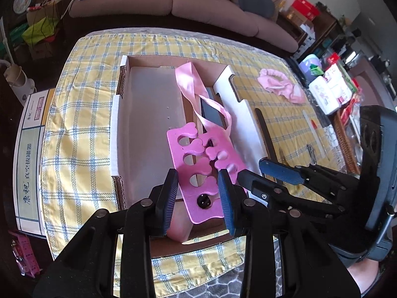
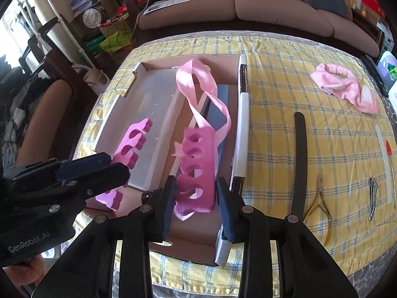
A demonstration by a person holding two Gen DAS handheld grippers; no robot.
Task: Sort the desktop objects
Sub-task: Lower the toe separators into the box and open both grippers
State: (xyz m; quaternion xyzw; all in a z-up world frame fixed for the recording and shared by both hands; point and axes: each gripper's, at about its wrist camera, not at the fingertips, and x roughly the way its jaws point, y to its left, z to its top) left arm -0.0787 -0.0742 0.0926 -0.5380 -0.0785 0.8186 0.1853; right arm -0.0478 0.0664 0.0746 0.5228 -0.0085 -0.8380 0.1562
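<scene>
Room: brown sofa (image 2: 248,2) behind a desk (image 2: 322,94) spread with a yellow check cloth; clutter stands along both sides.
Box: open cardboard box (image 2: 242,104) on the cloth, with a clear plastic tray (image 2: 139,109) in its left part and a grey slab (image 2: 218,109) in the right part.
Sorted so far: a pink ribbon (image 2: 196,87) loops over the slab inside the box; a pale pink block (image 1: 180,226) shows at the box's near end in the left wrist view.
In hand: two pink foam toe separators, one at each tool, both over the box.
Left tool (image 1: 198,193): fingers part open, one on either side of a flat-lying toe separator (image 1: 196,171); whether the pads press it I cannot tell.
Right tool (image 2: 196,198): fingers part open around an upright toe separator (image 2: 197,168), which stands between the pads at the box's near end; contact is not clear.
Left outside: pink headband (image 2: 347,87), long black file (image 2: 299,159), cuticle nippers (image 2: 320,203), nail clipper (image 2: 373,196) and a white stick (image 2: 385,164), all on the cloth to the right of the box, well apart from both tools.
Progress: judged roughly midway; several small things are not yet boxed.
</scene>
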